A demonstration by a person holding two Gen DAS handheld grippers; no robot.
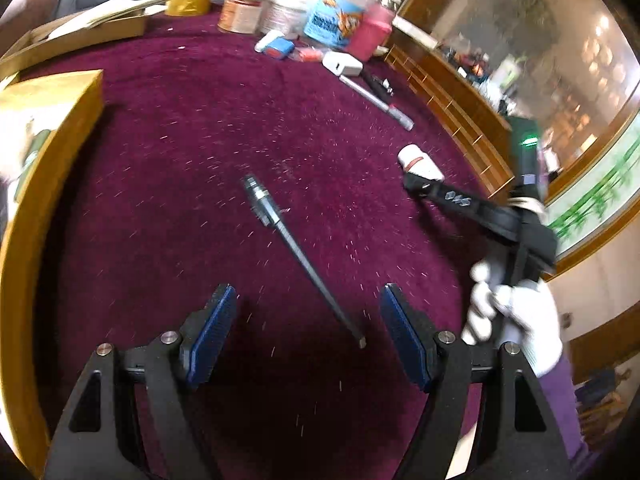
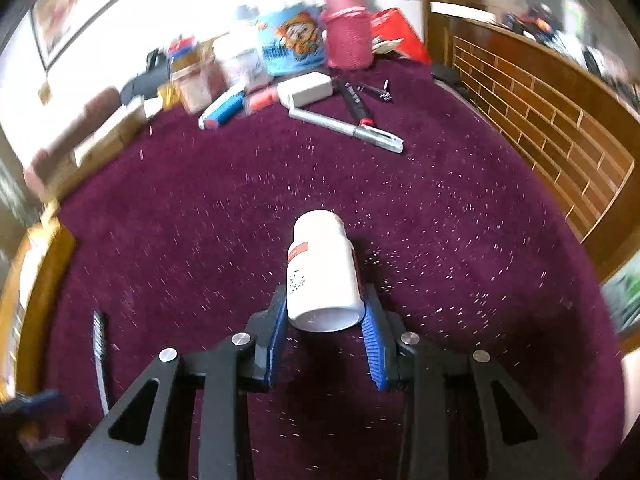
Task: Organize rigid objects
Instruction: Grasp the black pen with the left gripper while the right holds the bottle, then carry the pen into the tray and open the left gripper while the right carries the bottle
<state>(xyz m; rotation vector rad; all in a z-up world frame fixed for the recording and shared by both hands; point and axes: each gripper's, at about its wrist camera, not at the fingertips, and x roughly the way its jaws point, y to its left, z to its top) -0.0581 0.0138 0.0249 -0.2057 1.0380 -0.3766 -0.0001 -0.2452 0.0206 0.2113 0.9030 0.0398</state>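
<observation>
Dark purple cloth [image 1: 192, 128] covers the worktop, flecked all over with pale specks, and a wooden lattice rail [image 2: 532, 120] runs along its right edge. Right claw [image 2: 326, 332]: its blue pads sit against both sides of a white bottle [image 2: 322, 276], which lies tilted with its base toward the camera and its cap end pointing away; the bottle carries a small red mark on its label. In the left wrist view the same claw [image 1: 416, 176] shows at the right with the bottle [image 1: 418, 160] in its tip, worked by a white-gloved hand [image 1: 508, 312]. Left claw [image 1: 308, 320]: spread wide, nothing between the pads, hanging over the cloth. A long thin metal rod [image 1: 296, 252] lies diagonally on the cloth ahead of it, thick threaded end away from the camera, near end lying between the two pads but touching neither. A yellow box [image 1: 48, 128] stands at the left edge. At the far side a cluster: a pink bottle [image 2: 346, 32], a blue printed jar [image 2: 290, 46], a white block [image 2: 308, 88], a silver pen [image 2: 348, 128] and a black pen [image 2: 354, 102] lying crossed near it. A dark brush [image 2: 100, 352] lies at the near left in the right wrist view.
</observation>
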